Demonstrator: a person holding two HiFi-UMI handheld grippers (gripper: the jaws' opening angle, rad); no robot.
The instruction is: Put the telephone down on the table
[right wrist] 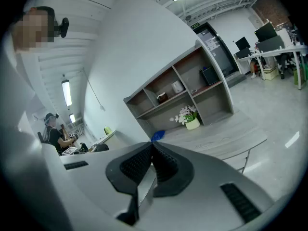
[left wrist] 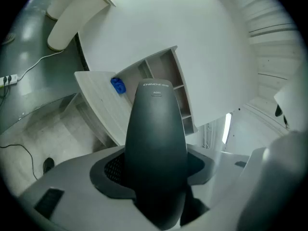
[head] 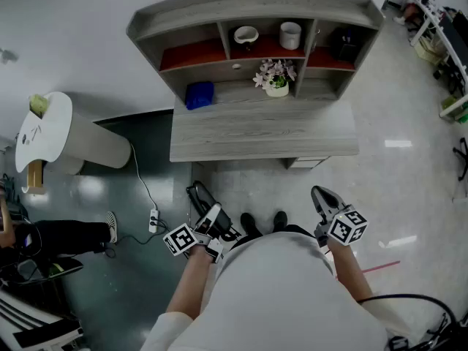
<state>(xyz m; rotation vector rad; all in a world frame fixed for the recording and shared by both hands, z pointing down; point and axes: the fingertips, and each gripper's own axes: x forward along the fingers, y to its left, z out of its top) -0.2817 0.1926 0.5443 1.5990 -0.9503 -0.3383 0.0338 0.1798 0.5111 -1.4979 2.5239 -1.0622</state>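
Telephone [left wrist: 156, 124] in left tool [left wrist: 155, 170] (back only), desk shelves [left wrist: 166, 64] partly behind it

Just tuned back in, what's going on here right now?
A person stands in front of the grey wooden desk with a gripper in each hand. The left gripper is clamped on a dark, rounded telephone handset, held in the air close to the person's body, short of the desk. The right gripper is shut with nothing in it. The handset has not yet been set down.
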